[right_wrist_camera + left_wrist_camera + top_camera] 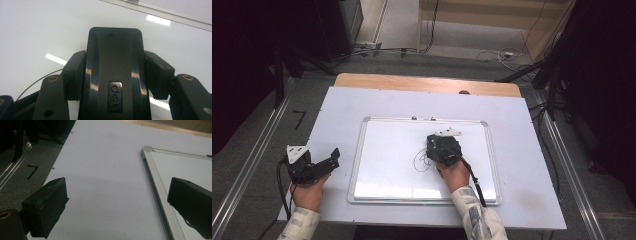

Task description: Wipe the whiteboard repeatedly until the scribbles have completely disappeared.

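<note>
Right gripper [113, 75]: jaws pinching a black Deli whiteboard eraser [115, 65], centre frame, over the whiteboard [382, 150].
Left gripper [117, 202]: jaws spread, lower left of high view.

Your left gripper [329, 159] rests low at the table's left, jaws spread wide, left hand [308, 192] behind it. Your right gripper [117, 72] has its jaws clamped on a black eraser [115, 75], right hand [455, 173] gripping the handle.

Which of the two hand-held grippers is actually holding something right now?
The right hand-held gripper, over the whiteboard: its jaws clamp a black eraser. The left hand-held gripper is open, empty.
</note>
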A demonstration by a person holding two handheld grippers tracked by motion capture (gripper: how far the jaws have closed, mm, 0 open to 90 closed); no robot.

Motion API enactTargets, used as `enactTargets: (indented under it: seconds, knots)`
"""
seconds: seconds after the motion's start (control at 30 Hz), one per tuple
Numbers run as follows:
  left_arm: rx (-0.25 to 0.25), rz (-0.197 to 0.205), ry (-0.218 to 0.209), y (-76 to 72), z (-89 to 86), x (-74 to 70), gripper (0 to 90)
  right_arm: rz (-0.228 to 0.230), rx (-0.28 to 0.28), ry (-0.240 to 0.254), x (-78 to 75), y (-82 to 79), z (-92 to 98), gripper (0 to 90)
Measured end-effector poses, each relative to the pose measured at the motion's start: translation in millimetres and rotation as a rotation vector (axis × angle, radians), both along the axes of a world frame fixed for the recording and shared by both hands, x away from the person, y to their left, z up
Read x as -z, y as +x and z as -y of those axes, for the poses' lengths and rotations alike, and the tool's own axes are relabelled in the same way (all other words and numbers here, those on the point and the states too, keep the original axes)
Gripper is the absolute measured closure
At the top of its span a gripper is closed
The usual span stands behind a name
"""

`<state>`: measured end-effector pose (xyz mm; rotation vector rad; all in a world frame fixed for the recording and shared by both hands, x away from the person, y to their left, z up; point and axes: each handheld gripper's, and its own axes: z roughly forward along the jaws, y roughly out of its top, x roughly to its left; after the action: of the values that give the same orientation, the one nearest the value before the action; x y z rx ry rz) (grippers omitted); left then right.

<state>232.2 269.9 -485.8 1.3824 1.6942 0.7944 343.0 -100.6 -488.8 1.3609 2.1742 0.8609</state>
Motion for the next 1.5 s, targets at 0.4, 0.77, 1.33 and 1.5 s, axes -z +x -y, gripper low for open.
enactTargets:
  seconds: [0.4,0.77,1.33,1.5]
  knots:
    - [0.000,0.001,0.002,0.3,0.4,0.0,3.3,0.000,-0.020,0.004,0.5,-4.7,-10.6,38.5]
    - [0.005,0.003,0.004,1.0,1.2,-0.3,3.3,0.000,-0.041,0.006,0.9,-8.6,-23.0,38.5]
    - [0.007,0.005,0.002,1.1,1.1,-0.5,3.3,-0.001,-0.075,0.006,1.4,-14.5,-41.1,38.5]
    - [0.005,0.001,0.001,0.7,0.1,-0.3,3.3,-0.006,-0.084,0.009,1.0,-13.4,-40.2,38.3]
